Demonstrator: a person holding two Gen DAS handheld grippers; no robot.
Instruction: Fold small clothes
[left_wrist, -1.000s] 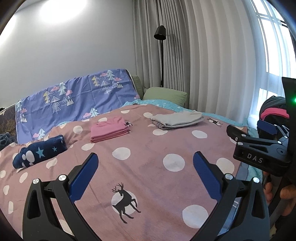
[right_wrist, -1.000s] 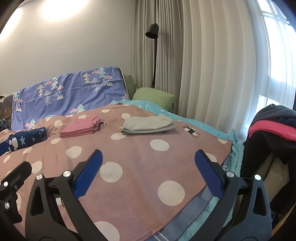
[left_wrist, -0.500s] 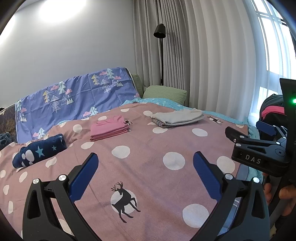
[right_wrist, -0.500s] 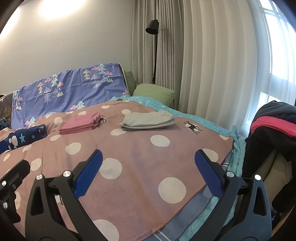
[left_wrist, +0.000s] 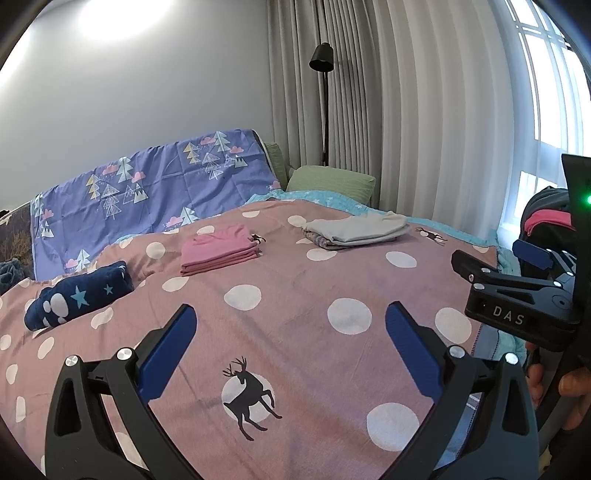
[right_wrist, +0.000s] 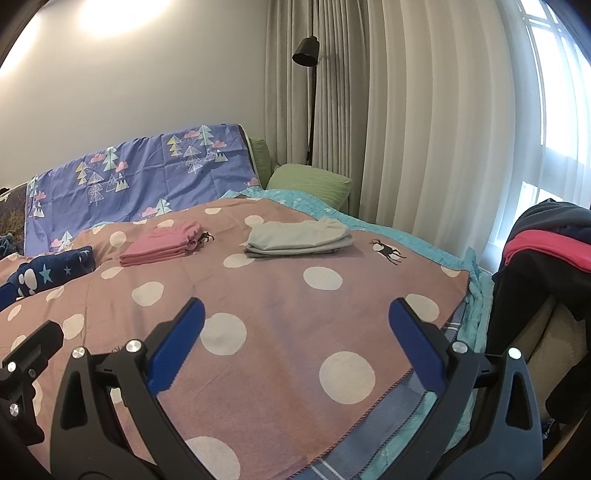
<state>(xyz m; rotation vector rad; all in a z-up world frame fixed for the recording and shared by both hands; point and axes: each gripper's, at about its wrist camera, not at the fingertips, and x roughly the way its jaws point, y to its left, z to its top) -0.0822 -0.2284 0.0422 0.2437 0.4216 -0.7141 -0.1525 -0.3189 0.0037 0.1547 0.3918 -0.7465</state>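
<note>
Both my left gripper (left_wrist: 288, 332) and right gripper (right_wrist: 295, 328) are spread wide and hold nothing above the dotted blanket (left_wrist: 295, 295). The pink stack (left_wrist: 219, 251), grey stack (left_wrist: 354, 230) and navy bundle (left_wrist: 79, 295) already lie folded on the blanket's far part. I think I am between pieces; next I must fetch one from the clothes pile (right_wrist: 546, 243) beside the blanket's right edge.

The near half of the bed's dotted blanket (left_wrist: 280, 302) lies bare, open to either gripper; across mid-frame sit three obstacles, well apart: navy bundle (left_wrist: 79, 293) left, pink stack (left_wrist: 219, 249) centre, grey stack (left_wrist: 356, 230) right. At the right edge of the right wrist view a heap of dark clothes (right_wrist: 543, 258) crowds the bedside.
</note>
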